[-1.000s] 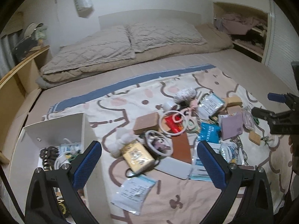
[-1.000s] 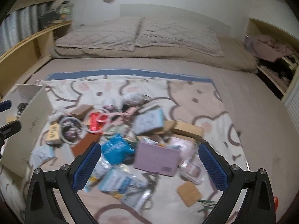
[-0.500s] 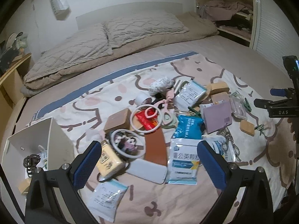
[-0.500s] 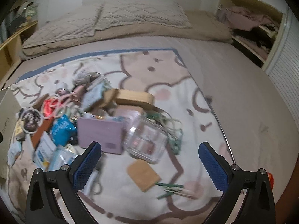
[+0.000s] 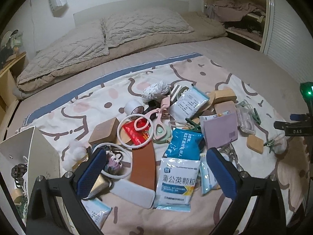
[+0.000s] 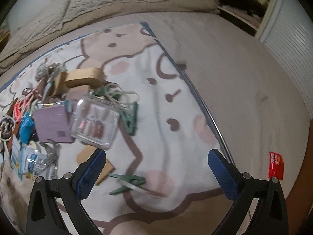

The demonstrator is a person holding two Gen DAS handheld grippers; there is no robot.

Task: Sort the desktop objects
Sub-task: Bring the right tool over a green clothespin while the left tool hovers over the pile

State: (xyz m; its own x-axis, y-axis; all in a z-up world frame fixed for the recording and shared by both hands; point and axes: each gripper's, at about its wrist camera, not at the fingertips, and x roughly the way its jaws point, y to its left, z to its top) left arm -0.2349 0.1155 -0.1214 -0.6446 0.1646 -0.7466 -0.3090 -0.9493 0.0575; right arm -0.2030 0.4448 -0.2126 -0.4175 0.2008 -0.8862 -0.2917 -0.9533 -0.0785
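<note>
Bed with a cartoon blanket [image 5: 195, 74] as worktop; white box [image 5: 33, 152] far left, part-filled, clutter pile [image 5: 166, 129] mid-blanket. Left gripper [image 5: 154, 173] wide open, empty, over the sachets. Right gripper [image 6: 156, 173] open, empty, probably lining up the green clothespin [image 6: 129, 183] (blurry) — drop, pinch.

Gripper [image 6: 156, 173] agape over green clothespin [image 6: 128, 183] (blurred).

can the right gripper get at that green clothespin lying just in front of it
Probably yes. The right gripper is open and empty, and the green clothespin lies alone on bare blanket between its fingers, nothing stacked over it. The view is motion-blurred.
</note>
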